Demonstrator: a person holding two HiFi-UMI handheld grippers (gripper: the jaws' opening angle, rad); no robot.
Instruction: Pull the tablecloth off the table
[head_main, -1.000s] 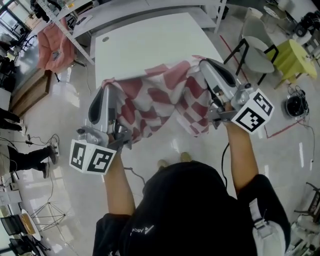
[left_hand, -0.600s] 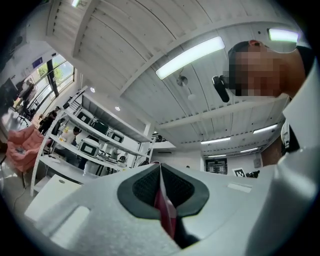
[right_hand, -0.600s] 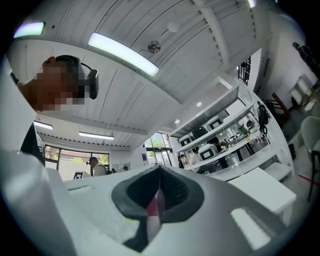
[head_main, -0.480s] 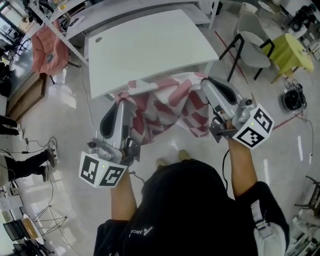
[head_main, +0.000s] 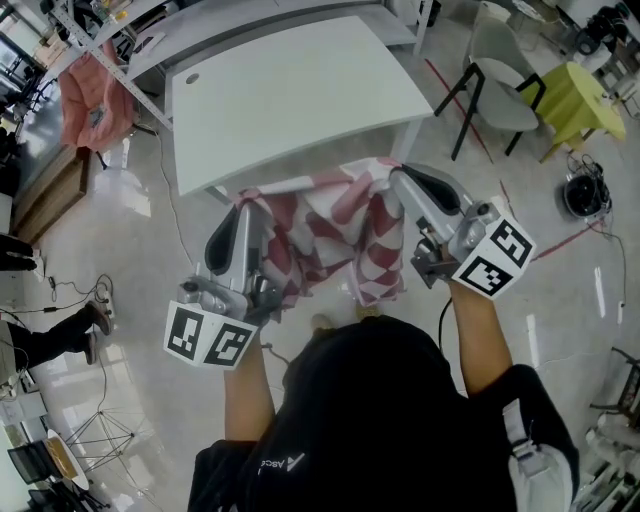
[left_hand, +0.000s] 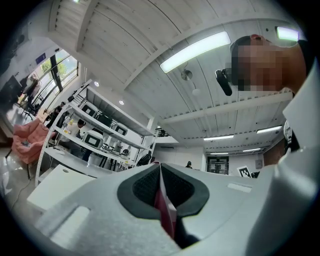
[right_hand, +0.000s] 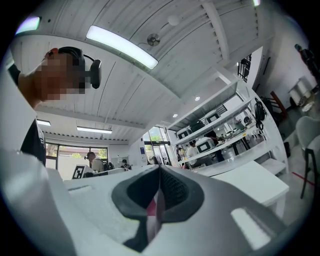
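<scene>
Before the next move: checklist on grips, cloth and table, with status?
1. Left gripper shut on cloth: ok.
2. Right gripper shut on cloth: ok.
3. Table top bare: ok.
4. Cloth clear of table's near edge: cannot tell; they overlap in the head view.
5. Cloth's hanging end off the floor: cannot tell.

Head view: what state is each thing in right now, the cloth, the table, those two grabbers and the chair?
tablecloth: bunched, hanging between both grippers, off the tabletop.
table: uncovered, white top showing.
left gripper: shut on the tablecloth.
right gripper: shut on the tablecloth.
chair: upright, nobody in it.
</scene>
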